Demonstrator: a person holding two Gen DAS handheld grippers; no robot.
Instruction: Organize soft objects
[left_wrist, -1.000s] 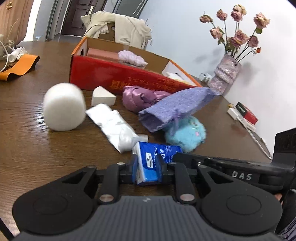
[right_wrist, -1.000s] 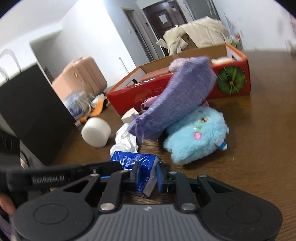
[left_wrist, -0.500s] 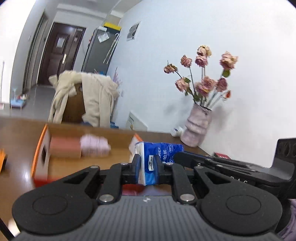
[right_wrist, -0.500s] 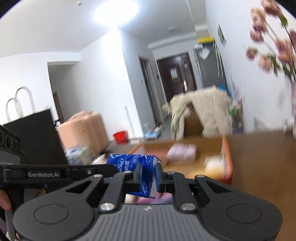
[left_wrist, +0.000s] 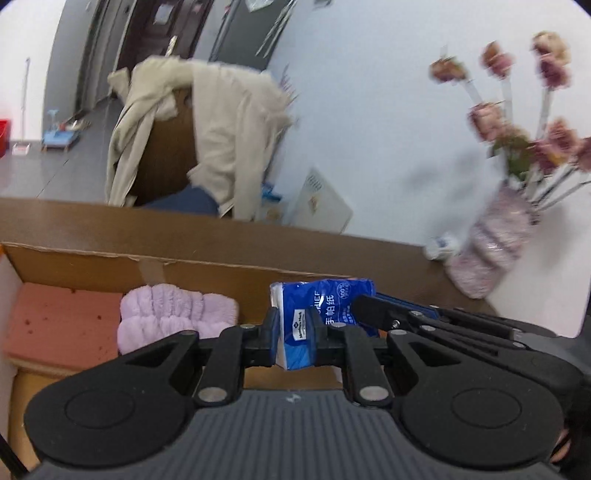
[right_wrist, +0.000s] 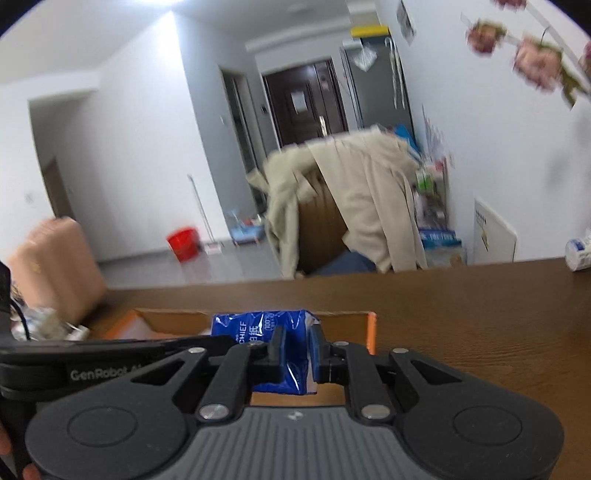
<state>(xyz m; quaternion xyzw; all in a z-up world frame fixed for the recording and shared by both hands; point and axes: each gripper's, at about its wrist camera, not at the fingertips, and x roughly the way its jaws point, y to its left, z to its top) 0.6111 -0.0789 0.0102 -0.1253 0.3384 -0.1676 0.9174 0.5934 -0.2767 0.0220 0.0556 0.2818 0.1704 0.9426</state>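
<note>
Your left tool (left_wrist: 294, 334) is clamped on one end of the blue tissue pack (left_wrist: 321, 306), its pads pressing the wrapper from both sides. Your right tool (right_wrist: 294, 349) is clamped on the same tissue pack (right_wrist: 264, 328) from the other end, so the pack hangs between the two tools, lifted clear of the tabletop (right_wrist: 461, 317). From the left wrist view, the right tool's black fingers (left_wrist: 391, 314) reach in from the right and meet the pack just ahead of your own pads; from the right wrist view, the left tool's body (right_wrist: 96, 369) comes in from the left. Both tools point forward and slightly downward.

Directly below and ahead of the left tool lies the open cardboard box (left_wrist: 207, 269). Inside it, just left of the tool's tip, sits a fluffy lilac cloth (left_wrist: 173, 314), and further left a pink sponge block (left_wrist: 62, 325) touching it. Ahead of the right tool, the box's orange corner (right_wrist: 371, 332) shows just right of the pack.

Beyond the box the tabletop runs on; far to the right of the left tool stands a pink vase (left_wrist: 491, 243) with dried roses (left_wrist: 517, 122). Past the tabletop's edge, a chair (right_wrist: 321, 229) carries a beige coat (right_wrist: 365, 192).
</note>
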